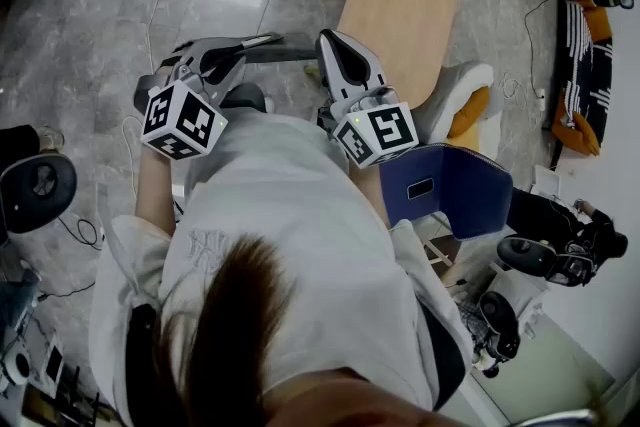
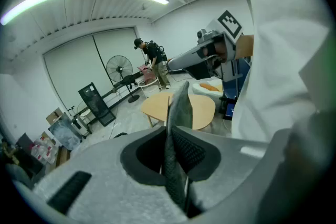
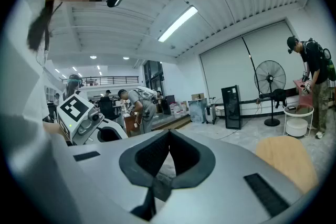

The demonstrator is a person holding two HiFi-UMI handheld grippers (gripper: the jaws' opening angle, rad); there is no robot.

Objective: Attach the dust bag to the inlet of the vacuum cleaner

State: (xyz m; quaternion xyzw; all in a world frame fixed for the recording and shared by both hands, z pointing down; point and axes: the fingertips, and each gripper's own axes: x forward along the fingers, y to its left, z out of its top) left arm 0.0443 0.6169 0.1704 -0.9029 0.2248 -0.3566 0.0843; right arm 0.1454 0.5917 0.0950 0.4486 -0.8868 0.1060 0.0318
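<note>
Now left gripper [image 1: 268, 41] and right gripper [image 1: 327, 39] hover close — jaws together.

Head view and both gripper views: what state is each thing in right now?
left hand-held gripper: shut, nothing between the jaws.
right hand-held gripper: shut, empty.
wooden table: upright.
floor fan: standing upright.
ceiling lights: on.

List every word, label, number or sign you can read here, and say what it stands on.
No words or numbers can be read.
Left marker cube: black-and-white square codes, no letters.
Right marker cube: the same.
White shirt: pale emblem, too faint to read.
Blue panel: small dark label, too small to read.
</note>
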